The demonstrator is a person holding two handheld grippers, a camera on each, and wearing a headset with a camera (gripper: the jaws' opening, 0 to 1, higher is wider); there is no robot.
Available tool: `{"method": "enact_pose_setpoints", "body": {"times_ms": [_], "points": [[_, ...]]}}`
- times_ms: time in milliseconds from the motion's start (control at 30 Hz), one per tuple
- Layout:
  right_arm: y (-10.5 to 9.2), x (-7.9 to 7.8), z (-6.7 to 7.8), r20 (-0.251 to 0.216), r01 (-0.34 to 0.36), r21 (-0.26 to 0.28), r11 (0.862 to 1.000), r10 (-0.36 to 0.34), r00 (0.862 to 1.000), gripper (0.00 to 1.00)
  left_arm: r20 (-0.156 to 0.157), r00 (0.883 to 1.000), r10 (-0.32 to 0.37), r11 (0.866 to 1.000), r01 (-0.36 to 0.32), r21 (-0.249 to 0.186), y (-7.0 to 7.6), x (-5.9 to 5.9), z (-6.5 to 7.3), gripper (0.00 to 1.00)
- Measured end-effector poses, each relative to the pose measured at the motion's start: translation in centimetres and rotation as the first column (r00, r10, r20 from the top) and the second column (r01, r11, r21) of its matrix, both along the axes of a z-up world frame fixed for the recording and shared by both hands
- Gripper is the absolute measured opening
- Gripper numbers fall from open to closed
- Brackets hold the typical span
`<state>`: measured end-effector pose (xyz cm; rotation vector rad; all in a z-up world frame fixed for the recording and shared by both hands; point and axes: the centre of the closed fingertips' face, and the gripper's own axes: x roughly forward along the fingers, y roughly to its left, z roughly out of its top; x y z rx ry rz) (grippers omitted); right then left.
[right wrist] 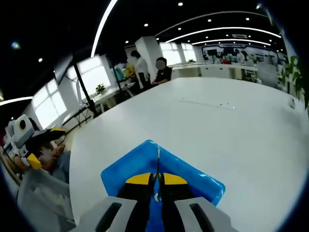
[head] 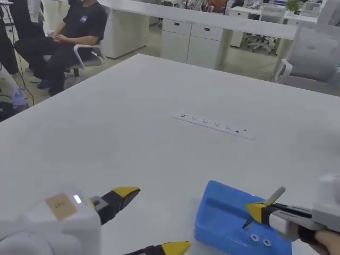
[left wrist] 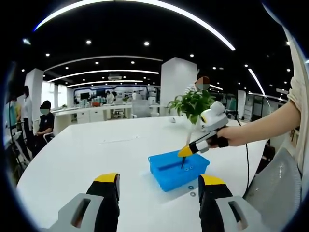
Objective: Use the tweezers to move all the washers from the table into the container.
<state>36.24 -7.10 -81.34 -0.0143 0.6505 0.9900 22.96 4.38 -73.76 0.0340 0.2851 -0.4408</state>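
Blue container lies under tweezers clamped by the right hand-held gripper; left hand-held gripper gapes apart.

The table is showing a smooth, matt white top that is giving back only a soft sheen. The container is looking like blue plastic, smooth and faintly glossy along its rim. The washers are glinting like pale metal. The tweezers are reading as thin, dark metal, too fine for their finish to be judged. The left gripper is wearing a smooth white plastic shell with a tan label, seemingly paper, and its jaws are showing matt black with yellow tips. The right gripper is showing the same black-and-yellow jaws on a pale grey, matt body.
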Motion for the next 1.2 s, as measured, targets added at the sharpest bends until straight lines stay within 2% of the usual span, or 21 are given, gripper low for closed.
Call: {"method": "enact_pose_setpoints", "body": {"times_ms": [200, 400, 500, 633, 967, 1200], "points": [[0.3, -0.4, -0.5, -0.009, -0.023, -0.023, 0.999, 0.023, 1.000, 0.03, -0.003, 1.000, -0.002, 1.000, 0.002, -0.001, 0.0, 0.0, 0.0, 0.66], [0.4, -0.3, -1.0, 0.006, -0.052, -0.054, 0.997, 0.052, 0.999, 0.03, -0.004, 1.000, -0.007, 1.000, 0.007, -0.002, -0.2, 0.0, 0.0, 0.66], [0.2, 0.0, -1.2, 0.031, -0.070, -0.081, 0.994, 0.073, 0.997, 0.03, -0.006, 1.000, -0.006, 1.000, 0.006, -0.001, -0.2, 0.0, 0.0, 0.66], [0.1, 0.2, -1.2, 0.039, -0.070, -0.086, 0.994, 0.074, 0.997, 0.04, -0.003, 1.000, -0.005, 1.000, 0.005, 0.001, -0.2, 0.0, 0.0, 0.66], [-0.7, -0.1, 0.1, 0.044, -0.037, -0.044, 0.998, 0.039, 0.998, 0.04, 0.004, 1.000, 0.004, 1.000, -0.004, -0.005, 0.0, 0.0, 0.2, 0.66], [-0.6, -1.0, 2.5, 0.054, -0.014, 0.047, 0.999, 0.012, 0.998, 0.04, 0.007, 1.000, 0.006, 1.000, -0.006, -0.007, 0.1, 0.0, 0.2, 0.66]]}}
